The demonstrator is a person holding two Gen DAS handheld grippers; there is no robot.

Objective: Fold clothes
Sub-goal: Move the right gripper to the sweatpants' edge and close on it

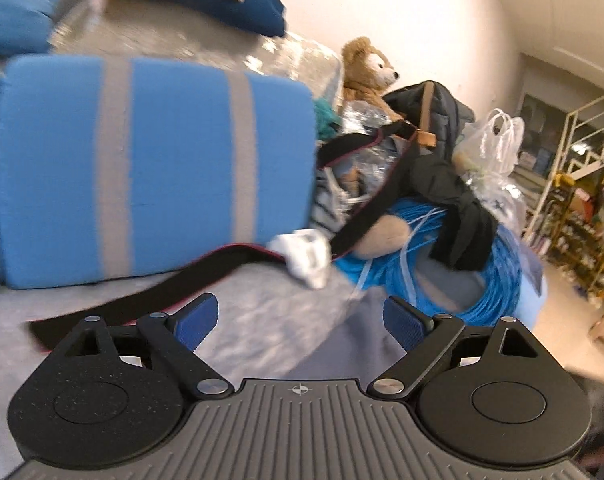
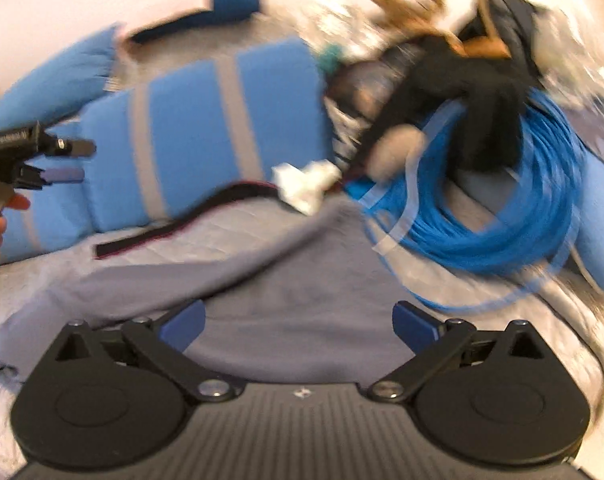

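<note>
On my far left in the right wrist view, the left gripper (image 2: 76, 162) pokes in at the edge, above the quilted cover, with its fingers toward the blue cushion (image 2: 206, 128); its own camera shows its blue pads (image 1: 196, 320) spread wide, holding nothing. Below it and running toward the middle lies the grey garment (image 2: 262, 300), spread loosely on the pale quilted cover (image 2: 574, 320). In the left wrist view the grey garment (image 1: 342, 344) sits just ahead of the right-hand pad and a little to the right, not between the pads.

In the centre, my right gripper (image 2: 298, 326) hangs over the garment's broad middle, its jaws wide apart and empty; I cannot tell whether the pads touch the cloth. A black strap (image 2: 182, 220) lies beyond the garment, against the cushion, ending by a crumpled white wad (image 2: 302, 186).

To the right a coil of blue cable (image 2: 502, 208) rests beside the garment's far edge, with a black garment (image 2: 482, 92) draped over it. A teddy bear (image 1: 370, 68) sits behind.
</note>
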